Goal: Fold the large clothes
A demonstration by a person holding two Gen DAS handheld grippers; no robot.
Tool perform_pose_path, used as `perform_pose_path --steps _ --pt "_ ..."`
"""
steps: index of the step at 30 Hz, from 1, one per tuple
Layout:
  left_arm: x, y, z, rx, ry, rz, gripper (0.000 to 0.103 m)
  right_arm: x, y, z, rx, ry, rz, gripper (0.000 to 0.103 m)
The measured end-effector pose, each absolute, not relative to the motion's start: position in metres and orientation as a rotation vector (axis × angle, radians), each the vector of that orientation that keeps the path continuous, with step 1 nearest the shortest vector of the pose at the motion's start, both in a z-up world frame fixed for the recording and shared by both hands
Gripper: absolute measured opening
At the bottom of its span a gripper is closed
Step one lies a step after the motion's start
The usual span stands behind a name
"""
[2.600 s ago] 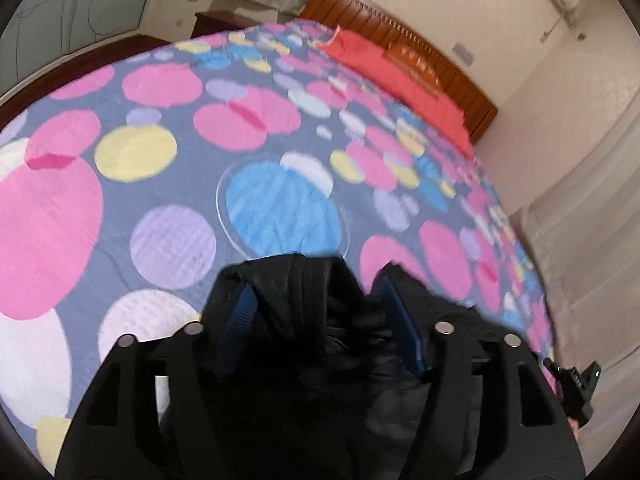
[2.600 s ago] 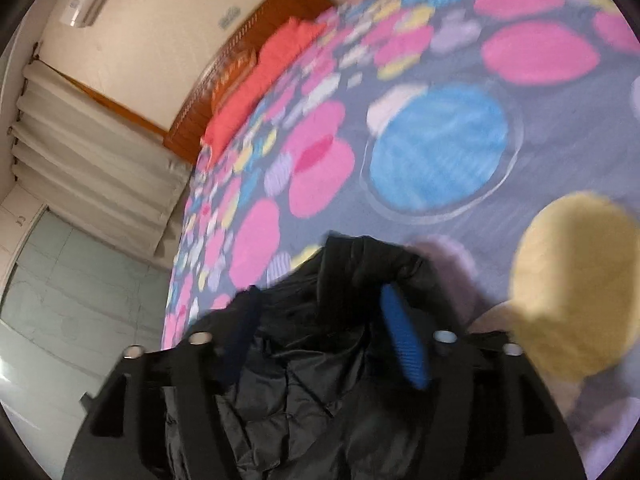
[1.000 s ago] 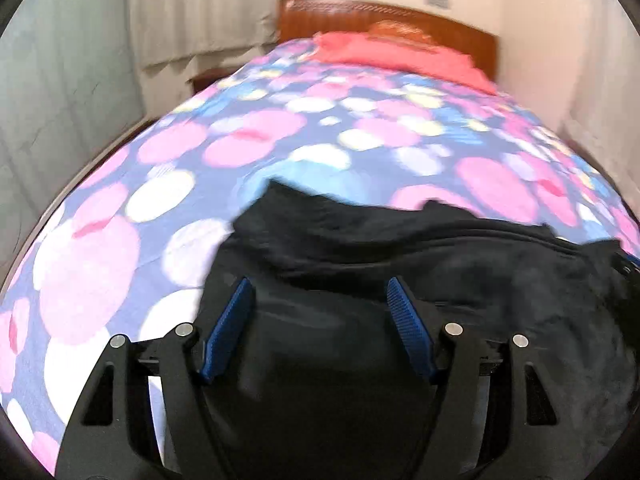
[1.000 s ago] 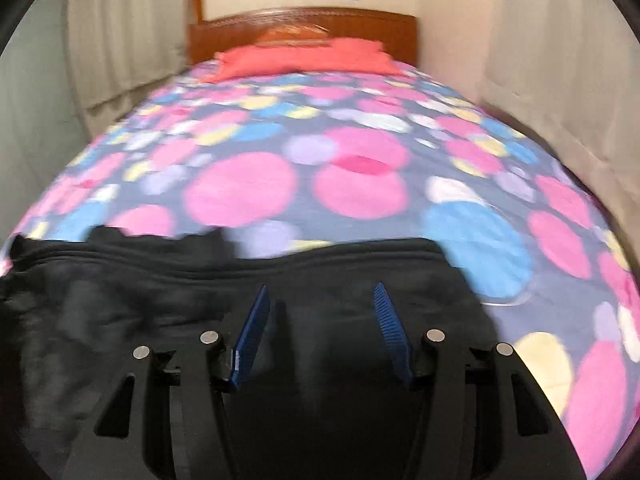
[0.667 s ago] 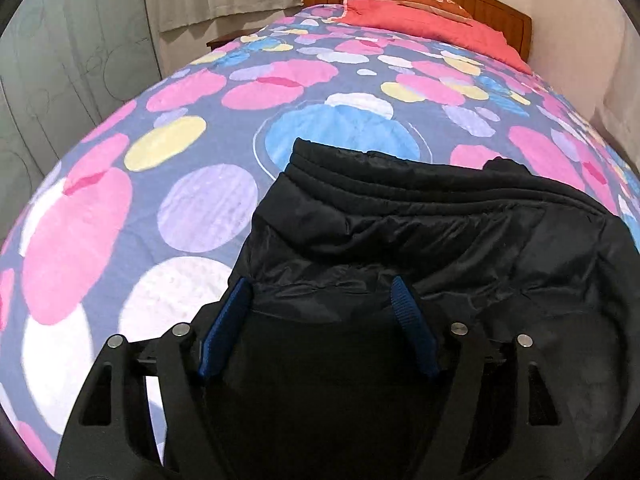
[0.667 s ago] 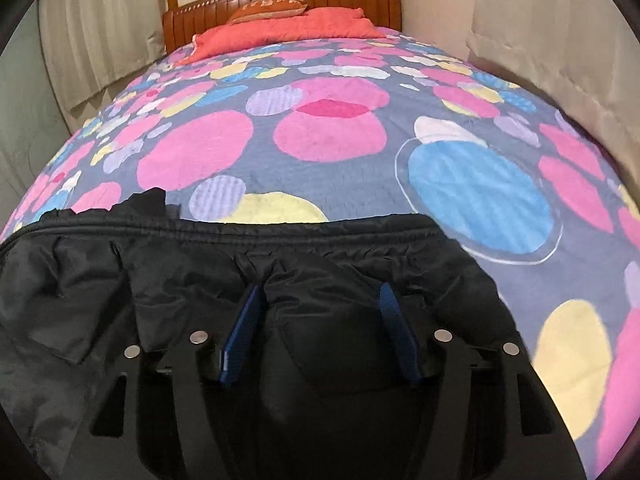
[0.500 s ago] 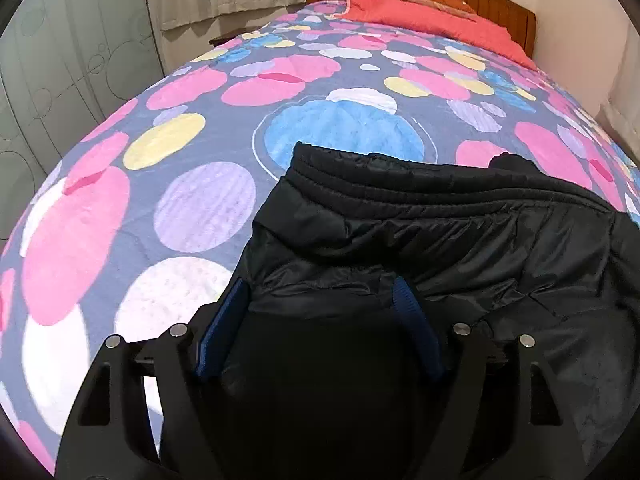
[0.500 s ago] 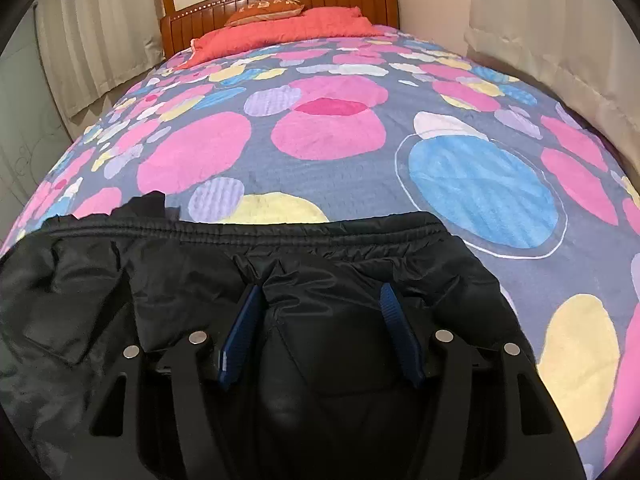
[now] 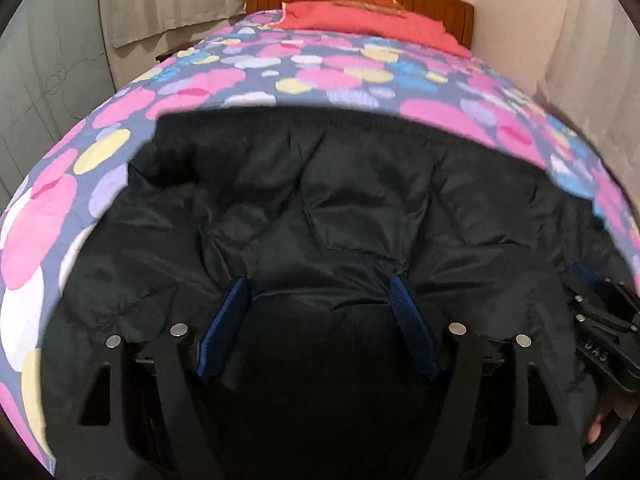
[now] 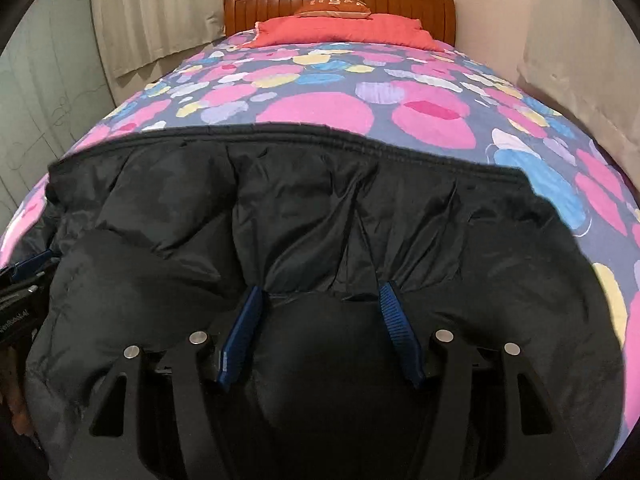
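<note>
Bedspread [image 10: 320, 116] carries the jacket [image 10: 320, 208]. Left gripper [image 9: 318, 298] and right gripper [image 10: 320, 300] each clamp a thick fold between their fingers. Step: laying flat. Next: release, smooth.

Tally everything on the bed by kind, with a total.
Black padded jacket: 1
Red pillow: 1
Orange cushion: 1, atop the pillow against the headboard
Spotted bedspread: 1
Total: 4
</note>
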State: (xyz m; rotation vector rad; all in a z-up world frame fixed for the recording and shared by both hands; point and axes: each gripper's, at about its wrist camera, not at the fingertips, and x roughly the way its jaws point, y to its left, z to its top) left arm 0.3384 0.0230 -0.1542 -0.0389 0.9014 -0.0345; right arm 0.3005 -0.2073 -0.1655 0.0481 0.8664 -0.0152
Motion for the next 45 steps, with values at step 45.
perform_pose_path --steps 45 --pt "0.213 0.162 -0.163 -0.717 0.849 0.145 0.087 0.150 -0.364 -0.191 0.821 0.766 -0.232 0.076"
